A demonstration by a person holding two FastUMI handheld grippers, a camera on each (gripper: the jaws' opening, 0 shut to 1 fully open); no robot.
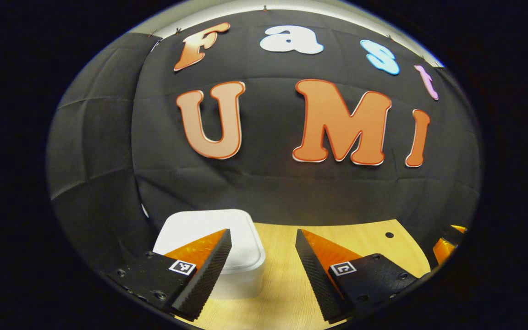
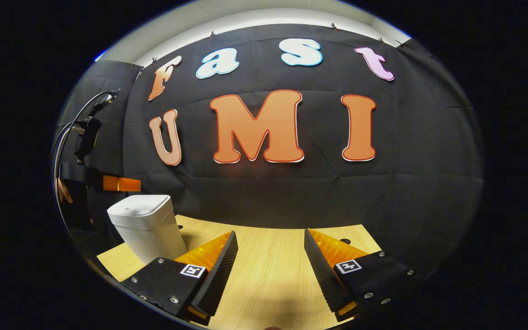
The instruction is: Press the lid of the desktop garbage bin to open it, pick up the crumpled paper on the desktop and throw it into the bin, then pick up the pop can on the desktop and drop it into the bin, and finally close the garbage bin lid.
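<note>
Step 1 is in hand: my left claw (image 1: 263, 270) hangs wide open, empty, above the bin (image 1: 209, 243), lid closed; next, press it. Right claw (image 2: 271, 270) open, empty.

My left gripper (image 1: 263, 238) hangs above the table (image 1: 291, 284) with its jaws spread wide and nothing between them. The white bin (image 1: 200, 229) stands ahead on the left side of the wooden top, its lid (image 1: 190, 224) down flat; my left finger (image 1: 204, 270) overlaps its near right corner in the picture, though I cannot tell whether they touch. A small dark hole (image 1: 389, 234) marks the table far right. At the right edge I see part of the other gripper (image 1: 445, 247).
</note>
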